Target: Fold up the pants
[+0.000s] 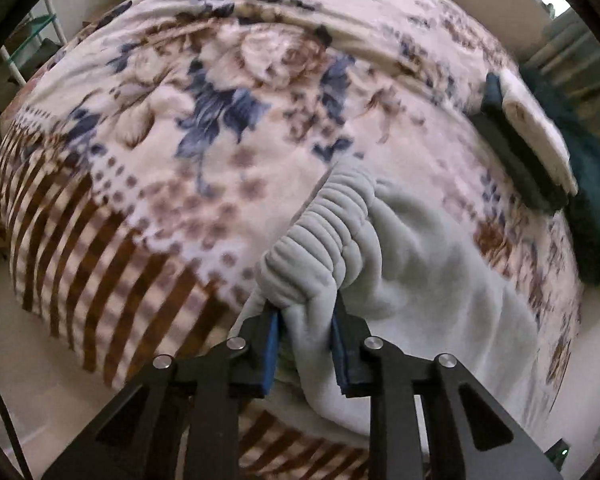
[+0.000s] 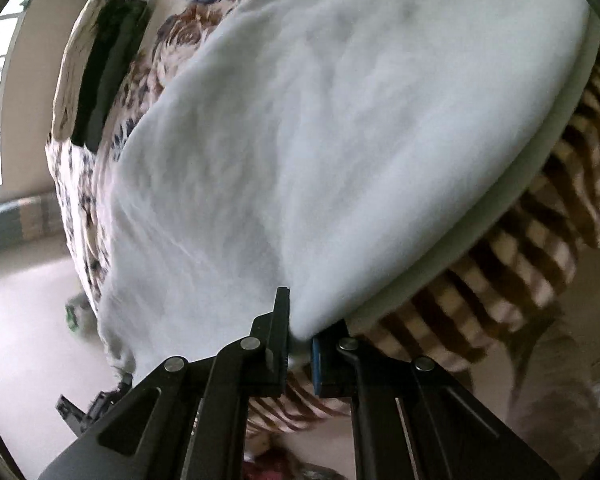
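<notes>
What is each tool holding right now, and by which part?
Left tool: the grey pants, at the waistband. Right tool: their folded edge.

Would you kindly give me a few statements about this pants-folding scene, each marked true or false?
1. The left gripper is clamped on the gathered waistband of the grey pants. True.
2. The right gripper is open and holds nothing. False: it is shut on a folded edge of the pants.
3. The pants lie on a floral blanket. True.
4. The blanket is plain green. False: it has blue and brown flowers and brown stripes.
5. A folded stack of dark and cream cloth lies on the blanket. True.
</notes>
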The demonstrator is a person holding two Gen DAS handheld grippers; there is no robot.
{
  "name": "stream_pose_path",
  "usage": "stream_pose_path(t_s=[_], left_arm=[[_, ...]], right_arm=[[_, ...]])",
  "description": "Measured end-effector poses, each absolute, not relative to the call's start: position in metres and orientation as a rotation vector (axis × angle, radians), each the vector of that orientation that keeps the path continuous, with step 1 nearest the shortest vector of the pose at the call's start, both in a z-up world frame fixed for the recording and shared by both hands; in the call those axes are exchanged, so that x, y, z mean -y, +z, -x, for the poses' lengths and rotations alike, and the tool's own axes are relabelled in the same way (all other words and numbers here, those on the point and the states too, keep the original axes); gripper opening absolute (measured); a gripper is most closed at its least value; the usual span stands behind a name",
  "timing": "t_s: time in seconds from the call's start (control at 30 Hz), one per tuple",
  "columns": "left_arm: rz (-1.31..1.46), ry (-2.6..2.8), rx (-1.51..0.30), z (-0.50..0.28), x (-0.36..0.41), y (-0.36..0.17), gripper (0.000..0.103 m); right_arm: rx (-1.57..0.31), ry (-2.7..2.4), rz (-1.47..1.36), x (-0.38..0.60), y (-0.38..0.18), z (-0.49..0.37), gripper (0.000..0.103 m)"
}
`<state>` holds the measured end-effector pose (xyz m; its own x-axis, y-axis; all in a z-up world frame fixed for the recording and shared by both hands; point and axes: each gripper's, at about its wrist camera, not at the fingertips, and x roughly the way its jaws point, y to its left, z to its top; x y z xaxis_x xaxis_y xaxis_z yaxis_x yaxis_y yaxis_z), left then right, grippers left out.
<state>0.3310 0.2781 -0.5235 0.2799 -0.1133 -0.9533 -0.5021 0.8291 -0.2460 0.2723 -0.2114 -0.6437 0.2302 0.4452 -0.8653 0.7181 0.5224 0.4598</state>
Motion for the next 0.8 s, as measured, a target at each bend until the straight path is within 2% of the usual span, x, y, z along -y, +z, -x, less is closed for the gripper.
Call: stream_pose_path(t_s=[0.2, 0.27, 0.37, 0.47, 0.5, 0.53, 0.6, 0.8], left_arm=[[0.550, 0.328, -1.354, -0.320, -0.288, -0.567, 0.020], [0.538, 0.323, -1.373, -0.324, -0.287, -0.574, 0.024], [0.549, 0.338, -1.385, -0.327, -0.285, -0.564, 0.035], [0.519, 0.342, -1.386, -0.322, -0.278, -0.544, 0.036], [0.510, 0.346, -1.382, -0.321, -0.275, -0.540, 0.042], [0.472, 0.365, -1.393, -0.317, -0.268, -0.533, 0.067], [0.387, 0.369, -1.416, -0.316, -0.250, -0.526, 0.098], [0.186, 0.172, -1.406, -0.330, -0.127, -0.515, 0.098]], right_arm=[[-1.490, -0.240, -1.031, 0.210, -0.676, -0.250, 0.009], [-1.530, -0.226, -0.995, 0.206, -0.693, -0.256, 0.011], [-1.587, -0.187, -0.987, 0.207, -0.700, -0.265, 0.021], [-1.584, -0.129, -1.033, 0.216, -0.690, -0.264, 0.045], [-1.580, -0.125, -1.043, 0.221, -0.684, -0.260, 0.057], [-1.573, -0.125, -1.048, 0.228, -0.679, -0.255, 0.060], [-1.548, -0.159, -1.066, 0.246, -0.670, -0.246, 0.060], [-1.388, -0.359, -1.143, 0.332, -0.653, -0.216, 0.060]])
